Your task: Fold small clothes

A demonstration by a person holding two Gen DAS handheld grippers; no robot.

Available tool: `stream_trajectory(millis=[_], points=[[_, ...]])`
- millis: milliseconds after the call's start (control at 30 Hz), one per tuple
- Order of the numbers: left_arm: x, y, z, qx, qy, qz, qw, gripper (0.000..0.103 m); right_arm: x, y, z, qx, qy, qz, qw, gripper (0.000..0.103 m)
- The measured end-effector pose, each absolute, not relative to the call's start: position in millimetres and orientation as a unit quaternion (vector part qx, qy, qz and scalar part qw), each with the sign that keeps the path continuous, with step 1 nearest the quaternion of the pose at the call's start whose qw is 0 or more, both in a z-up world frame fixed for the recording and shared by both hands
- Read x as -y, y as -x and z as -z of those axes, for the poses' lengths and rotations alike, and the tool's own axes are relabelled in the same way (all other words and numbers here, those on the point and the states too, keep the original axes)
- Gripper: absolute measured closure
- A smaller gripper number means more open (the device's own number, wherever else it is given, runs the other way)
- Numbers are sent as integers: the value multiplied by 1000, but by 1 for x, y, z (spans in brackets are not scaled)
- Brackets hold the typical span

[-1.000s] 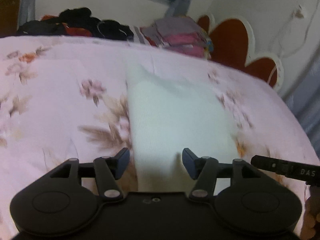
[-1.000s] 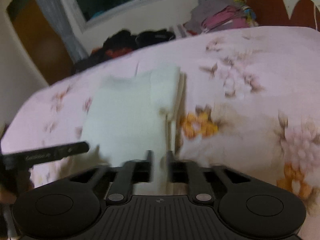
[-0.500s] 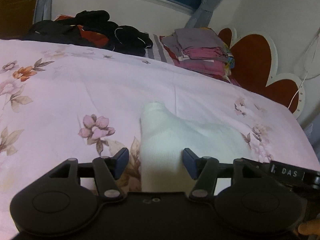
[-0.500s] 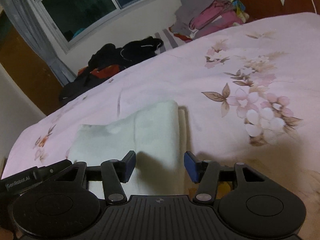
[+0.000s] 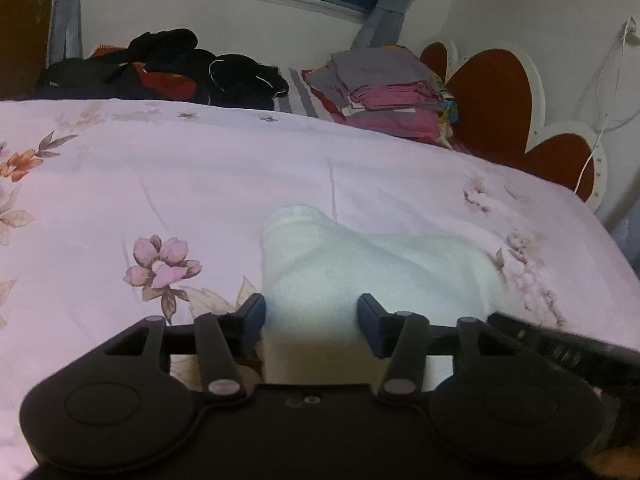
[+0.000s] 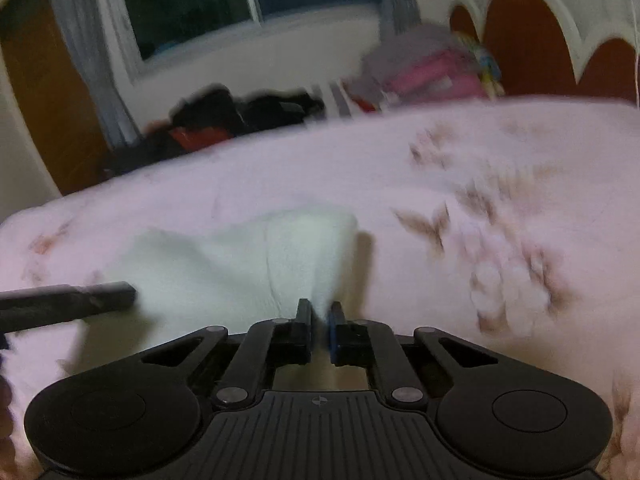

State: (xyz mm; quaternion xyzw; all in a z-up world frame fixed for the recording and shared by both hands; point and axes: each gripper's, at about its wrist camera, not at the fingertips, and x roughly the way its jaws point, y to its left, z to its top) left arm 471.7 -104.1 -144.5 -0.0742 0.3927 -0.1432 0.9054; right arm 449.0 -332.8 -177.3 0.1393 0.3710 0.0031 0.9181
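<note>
A small white knitted garment (image 5: 360,264) lies partly folded on the pink floral bedspread (image 5: 160,168). My left gripper (image 5: 312,316) sits low over its near left corner. Its jaws are closing, with the cloth lying between the blue pads, which do not press it. In the blurred right wrist view, my right gripper (image 6: 320,316) is shut on the near right edge of the white garment (image 6: 248,264), and the cloth rises in a peak into its jaws. A finger of the right gripper (image 5: 560,344) shows at the left view's right edge.
A heap of dark clothes (image 5: 180,68) and a folded stack of grey and pink clothes (image 5: 384,92) lie along the bed's far edge under a window. A red and white scalloped headboard (image 5: 500,92) stands at the right.
My right gripper's jaws have gone from wide apart to pinched on the garment's near edge. The left jaws have narrowed slightly. Both grippers stayed at the near edge over the last half second.
</note>
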Motion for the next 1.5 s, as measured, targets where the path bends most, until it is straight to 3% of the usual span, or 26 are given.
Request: stream_trajectory(millis=[267, 300, 333, 400, 667, 867, 1200, 1267, 1333, 1500], points=[[110, -475, 139, -394, 71, 135, 906, 47, 336, -455, 153, -339, -147, 2, 929, 91], [111, -477, 138, -395, 71, 133, 906, 46, 334, -457, 148, -335, -150, -1, 930, 82], [112, -479, 138, -395, 73, 132, 906, 46, 332, -461, 145, -332, -150, -3, 931, 66], [113, -483, 139, -394, 76, 130, 907, 46, 326, -469, 140, -320, -133, -5, 938, 57], [121, -493, 148, -397, 76, 122, 906, 49, 304, -498, 171, -362, -57, -3, 931, 57], [115, -496, 152, -411, 82, 119, 900, 36, 327, -497, 190, -381, -94, 17, 920, 56], [117, -469, 134, -396, 49, 132, 908, 45, 314, -453, 152, -347, -87, -12, 934, 57], [116, -463, 131, -391, 46, 135, 909, 47, 307, -443, 149, -345, -76, -21, 935, 63], [113, -456, 128, -388, 46, 138, 910, 51, 299, -431, 149, -345, -60, -34, 936, 75], [111, -438, 127, -390, 45, 143, 909, 57, 287, -414, 160, -358, -38, -43, 932, 79]])
